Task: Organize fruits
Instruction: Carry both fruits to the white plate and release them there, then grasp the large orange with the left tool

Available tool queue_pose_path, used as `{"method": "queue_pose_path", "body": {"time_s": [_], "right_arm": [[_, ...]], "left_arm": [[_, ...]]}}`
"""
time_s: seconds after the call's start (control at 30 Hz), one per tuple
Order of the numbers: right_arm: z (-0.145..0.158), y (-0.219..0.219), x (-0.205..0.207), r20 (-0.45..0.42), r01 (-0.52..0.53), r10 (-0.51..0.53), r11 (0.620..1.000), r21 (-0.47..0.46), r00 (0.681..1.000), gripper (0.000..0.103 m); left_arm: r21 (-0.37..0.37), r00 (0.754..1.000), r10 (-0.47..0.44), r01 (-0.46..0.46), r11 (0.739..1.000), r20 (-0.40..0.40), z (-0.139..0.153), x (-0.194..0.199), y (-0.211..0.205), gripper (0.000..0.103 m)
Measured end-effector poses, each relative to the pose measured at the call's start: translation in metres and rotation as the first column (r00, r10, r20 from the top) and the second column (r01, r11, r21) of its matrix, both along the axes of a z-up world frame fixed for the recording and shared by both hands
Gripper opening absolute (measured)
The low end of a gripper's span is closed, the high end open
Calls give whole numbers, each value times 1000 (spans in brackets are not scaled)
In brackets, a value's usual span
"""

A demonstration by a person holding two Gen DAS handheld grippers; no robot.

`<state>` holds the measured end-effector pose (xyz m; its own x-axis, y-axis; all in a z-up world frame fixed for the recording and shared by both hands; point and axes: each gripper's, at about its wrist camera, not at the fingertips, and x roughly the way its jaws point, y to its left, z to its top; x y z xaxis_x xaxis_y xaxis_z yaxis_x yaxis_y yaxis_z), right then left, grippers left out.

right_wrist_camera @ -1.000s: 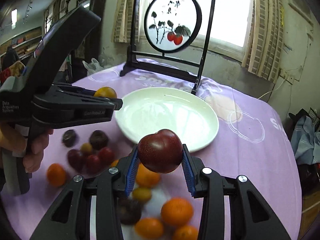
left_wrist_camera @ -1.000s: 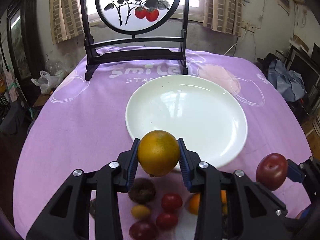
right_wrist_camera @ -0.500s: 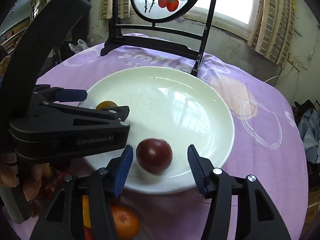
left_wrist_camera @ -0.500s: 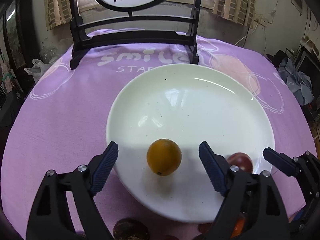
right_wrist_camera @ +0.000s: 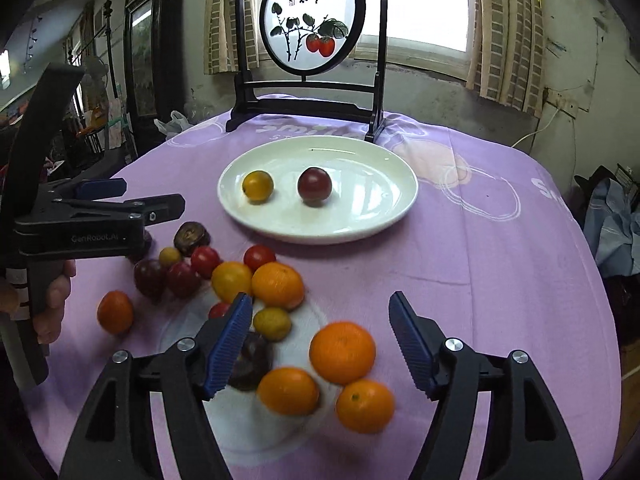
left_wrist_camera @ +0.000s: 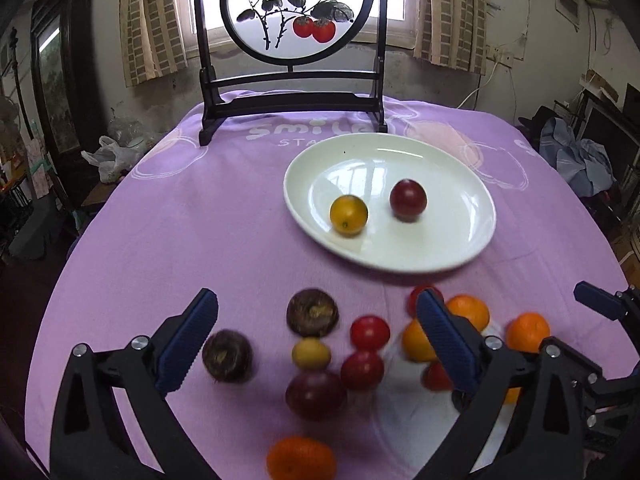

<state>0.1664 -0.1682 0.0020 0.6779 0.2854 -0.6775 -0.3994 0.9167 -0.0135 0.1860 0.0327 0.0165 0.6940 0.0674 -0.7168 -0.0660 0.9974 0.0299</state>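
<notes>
A white plate (left_wrist_camera: 460,248) (right_wrist_camera: 360,228) holds a yellow-orange fruit (left_wrist_camera: 348,215) (right_wrist_camera: 258,186) and a dark red fruit (left_wrist_camera: 408,200) (right_wrist_camera: 315,186). Several loose fruits lie on the purple cloth in front of it: red tomatoes (left_wrist_camera: 370,332), oranges (right_wrist_camera: 342,352), dark brown fruits (left_wrist_camera: 312,312). My left gripper (left_wrist_camera: 316,340) is open and empty above the left of the pile. My right gripper (right_wrist_camera: 320,340) is open and empty above the oranges. The left gripper also shows in the right wrist view (right_wrist_camera: 100,196).
A black wooden stand with a round painted screen (left_wrist_camera: 294,12) (right_wrist_camera: 312,20) stands on the table behind the plate. The round table's edge drops off left and right; a white bag (left_wrist_camera: 110,156) and clothes (left_wrist_camera: 584,164) lie beyond it.
Both grippers let go of their fruits on the plate, opened, and pulled back toward the near side. They now hover over the loose fruit pile.
</notes>
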Motion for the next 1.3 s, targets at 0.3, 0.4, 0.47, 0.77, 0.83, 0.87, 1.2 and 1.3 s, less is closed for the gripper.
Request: {"method": "queue_pose_path", "body": {"time_s": [0.3, 0.4, 0.47, 0.77, 0.83, 0.87, 1.2, 1.3], "right_arm": [[-14, -12, -64, -28, 5, -4, 999, 41, 1000, 78], [-20, -17, -77, -50, 10, -8, 999, 48, 999, 78], [-25, -23, -82, -72, 21, -17, 998, 62, 997, 78], [-47, -36, -73, -185, 54, -35, 994, 99, 982, 79], [-49, -33, -67, -203, 54, -34, 994, 95, 979, 79], [-49, -32, -65, -204, 58, -39, 994, 92, 978, 78], [-58, 0, -30, -262, 26, -14, 999, 42, 965, 52], [-58, 7, -17, -264, 31, -24, 999, 23, 964, 46]], "left_arm": [[8, 999, 3, -3, 1000, -46, -29, -84, 1, 97], [14, 998, 12, -11, 1000, -65, -38, -94, 2, 97], [-6, 996, 22, -22, 1000, -81, -44, -95, 5, 97], [-75, 984, 1, -15, 997, -180, -68, -71, 8, 53], [-94, 984, -8, -9, 996, -178, -67, -69, 9, 42], [-116, 983, -12, -10, 993, -183, -66, -68, 10, 42], [-138, 985, -54, 31, 990, -165, -67, -68, 10, 42], [-141, 984, -58, 34, 989, -166, -68, -68, 10, 43]]}}
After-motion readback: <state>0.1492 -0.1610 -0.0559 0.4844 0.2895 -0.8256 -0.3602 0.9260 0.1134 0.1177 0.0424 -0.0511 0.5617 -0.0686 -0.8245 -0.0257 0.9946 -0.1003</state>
